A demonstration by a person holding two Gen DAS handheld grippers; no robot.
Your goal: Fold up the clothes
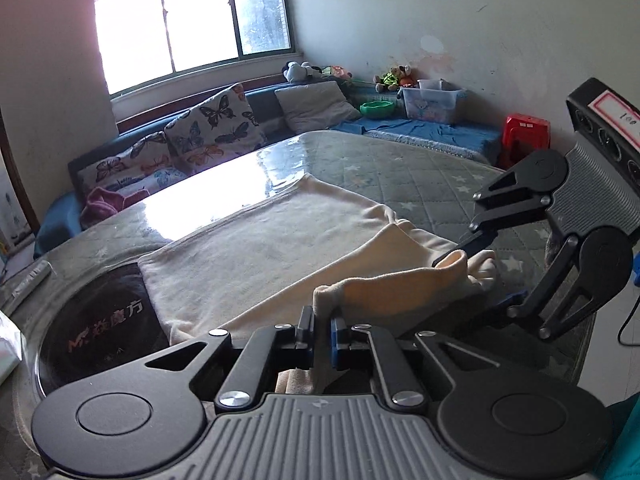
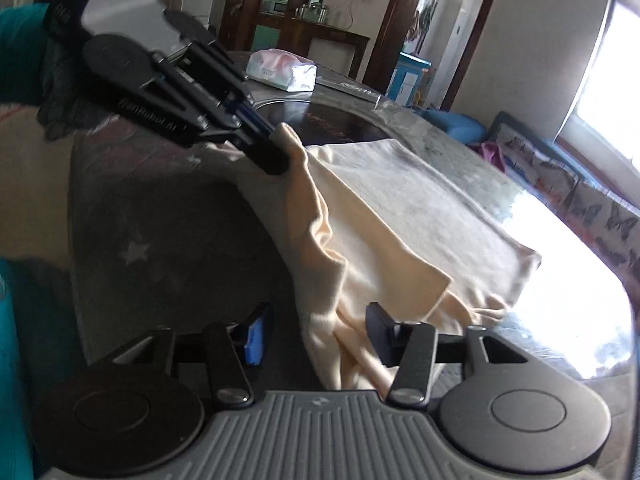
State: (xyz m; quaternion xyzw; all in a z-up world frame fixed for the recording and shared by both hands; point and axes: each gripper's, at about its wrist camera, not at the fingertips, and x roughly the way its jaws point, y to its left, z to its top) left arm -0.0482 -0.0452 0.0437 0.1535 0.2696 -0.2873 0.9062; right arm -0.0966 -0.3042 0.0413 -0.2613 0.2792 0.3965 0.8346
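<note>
A: Where is the garment?

B: The cream garment (image 1: 256,248) lies mostly flat on the bench (image 1: 400,168), which has a glossy cover over a star-patterned cloth. Its near edge is lifted off the surface. The dark round hob (image 1: 96,320) set into the bench sits just beside its left end.

A: And the fingers?

B: The left gripper (image 1: 320,326) has its fingers pressed together on a fold of the near hem, pinching it; cloth shows between the pads. The right gripper (image 2: 316,334) stands with fingers spread, the near right corner of the garment bunched loosely between them. In the right wrist view the pads do not press on it; in the left wrist view its upper finger seems to touch the raised edge, but I cannot call that a grip.

A: So what does the coming move turn on?

B: I judge it to be the lifted near edge. It runs left to right, strung from the left gripper to the right one, and the body of the garment stretches away toward the far side. Both grippers sit on that same edge, the right one at its loose end. My guess: the right one must close first, then both carry the edge away over the flat part
</note>
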